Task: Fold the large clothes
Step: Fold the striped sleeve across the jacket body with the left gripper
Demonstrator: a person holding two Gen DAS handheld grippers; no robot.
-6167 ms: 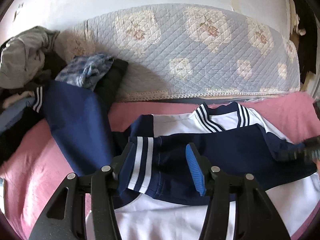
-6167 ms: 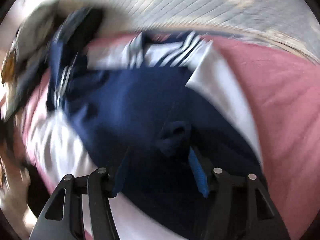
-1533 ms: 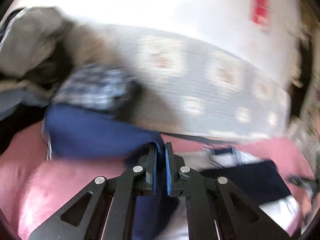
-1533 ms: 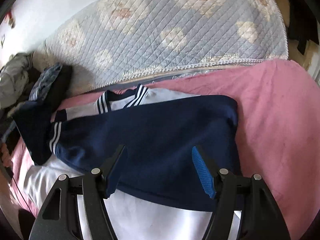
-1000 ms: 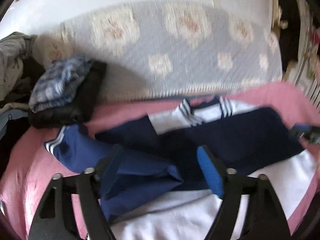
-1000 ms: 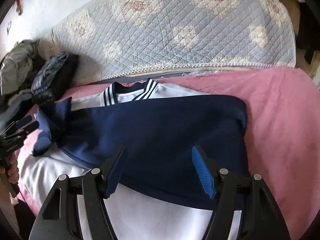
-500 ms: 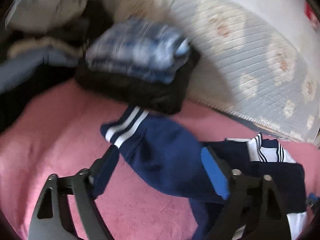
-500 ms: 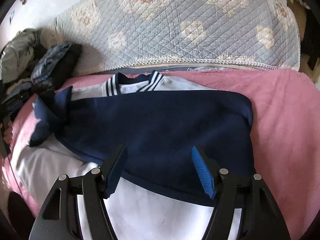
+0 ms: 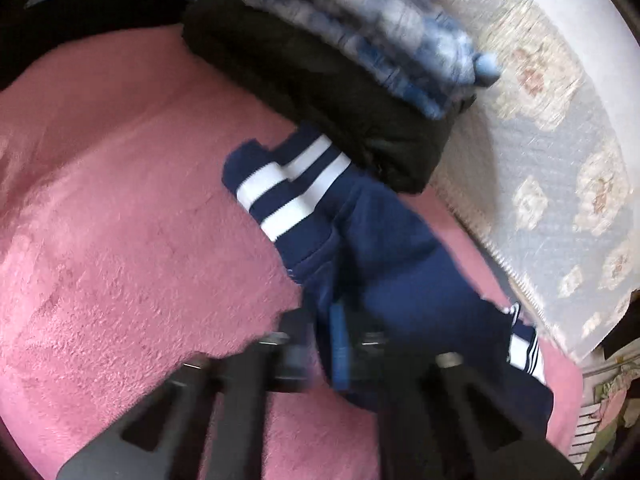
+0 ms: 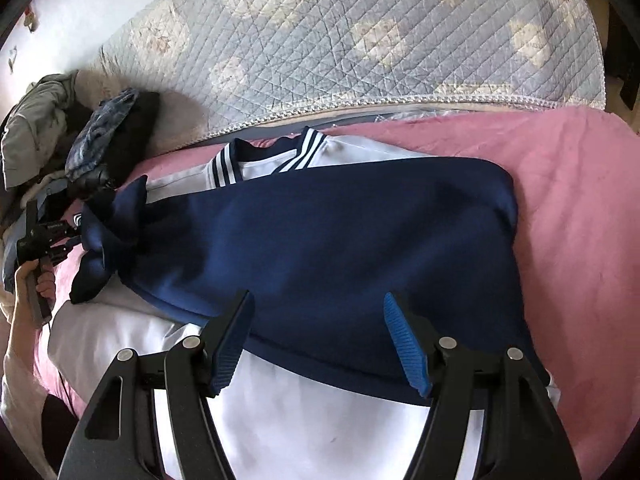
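A white top with navy sleeves lies flat on the bed, its striped collar (image 10: 272,156) at the far side. One navy sleeve (image 10: 340,248) is folded across the white body (image 10: 300,420). My right gripper (image 10: 316,336) hovers open over that sleeve's near edge, holding nothing. At the left, the other navy sleeve (image 9: 400,280) lies bunched, its white-striped cuff (image 9: 288,192) against the clothes pile. My left gripper (image 9: 332,320) is closing its jaws on a fold of this sleeve, with the fabric pinched between the pads. The right wrist view shows the left gripper (image 10: 76,224) held by a hand (image 10: 36,280).
A pink blanket (image 9: 120,240) covers the bed. A quilted floral cover (image 10: 360,40) rises along the far side. A folded black garment (image 9: 320,92) with a blue plaid one (image 9: 360,28) on top sits at the far left, beside a grey clothes heap (image 10: 36,128).
The left gripper swung left and down to the bunched sleeve, rolled, and went from wide open to shut on the fabric. The right gripper stayed still and open.
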